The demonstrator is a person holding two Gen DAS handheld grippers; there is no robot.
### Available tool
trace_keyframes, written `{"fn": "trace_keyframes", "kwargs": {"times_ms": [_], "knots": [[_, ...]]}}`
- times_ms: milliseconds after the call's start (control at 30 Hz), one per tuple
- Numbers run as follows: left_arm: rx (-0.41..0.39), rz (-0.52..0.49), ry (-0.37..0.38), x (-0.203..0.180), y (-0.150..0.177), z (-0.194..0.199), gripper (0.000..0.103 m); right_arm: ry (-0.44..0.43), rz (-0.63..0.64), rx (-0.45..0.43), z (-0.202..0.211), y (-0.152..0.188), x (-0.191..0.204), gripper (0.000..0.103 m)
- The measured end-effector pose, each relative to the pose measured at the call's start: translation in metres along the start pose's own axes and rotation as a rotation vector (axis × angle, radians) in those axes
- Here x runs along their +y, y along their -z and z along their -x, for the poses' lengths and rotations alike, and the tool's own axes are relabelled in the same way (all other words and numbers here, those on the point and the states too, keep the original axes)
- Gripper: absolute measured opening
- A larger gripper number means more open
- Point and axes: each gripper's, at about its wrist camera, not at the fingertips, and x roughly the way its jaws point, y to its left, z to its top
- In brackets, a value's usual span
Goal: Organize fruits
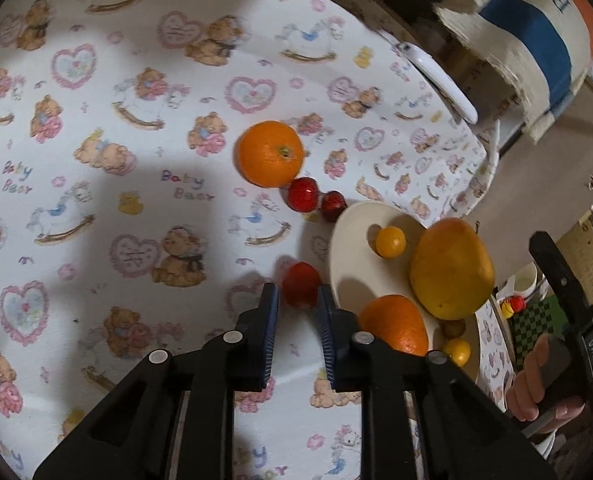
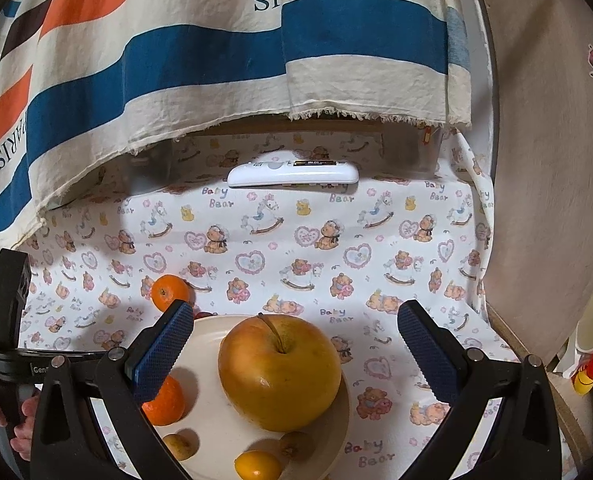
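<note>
Left gripper (image 1: 298,296) pinching a small red fruit (image 1: 301,283) beside the plate (image 1: 350,256).

Its fingers (image 1: 269,304) are drawn narrow with the red fruit between the tips, on the worktop (image 1: 136,208) just off the plate's 9 o'clock rim. To do this well: lift straight up before swinging over, squeeze gently, and set it in the bare patch at the plate's 10 o'clock, clear of the big yellow apple (image 1: 452,268). The right gripper (image 2: 296,344) hangs wide and empty over the plate.

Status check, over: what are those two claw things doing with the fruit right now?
Left gripper shut on small red fruit beside plate. Right gripper open, empty, above big apple. Nothing blocking.
</note>
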Motion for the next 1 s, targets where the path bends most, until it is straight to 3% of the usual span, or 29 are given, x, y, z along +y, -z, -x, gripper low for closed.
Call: {"fn": "trace_keyframes", "kwargs": {"times_ms": [400,500,633,800,900,1000], "knots": [[-0.011,-0.011,-0.012,0.000,-0.004,-0.006,0.016,0.036,0.096,-0.012,-0.002,0.008,0.017,0.103],[-0.019,-0.025,-0.010,-0.002,-0.004,-0.003,0.000,0.044,0.137,-0.017,-0.002,0.010,0.024,0.103],[-0.036,-0.055,-0.041,-0.008,-0.003,0.003,0.000,0.049,0.165,-0.016,-0.003,0.013,0.030,0.103],[-0.023,-0.130,-0.072,-0.024,0.004,0.008,0.000,0.050,0.095,0.017,-0.006,0.008,0.017,0.103],[-0.015,-0.189,-0.131,-0.034,0.011,0.003,0.000,0.029,0.005,0.057,-0.011,0.005,0.000,0.103],[0.010,-0.183,-0.120,-0.034,0.013,-0.002,0.000,-0.012,-0.089,0.113,-0.019,0.004,-0.017,0.103]]}}
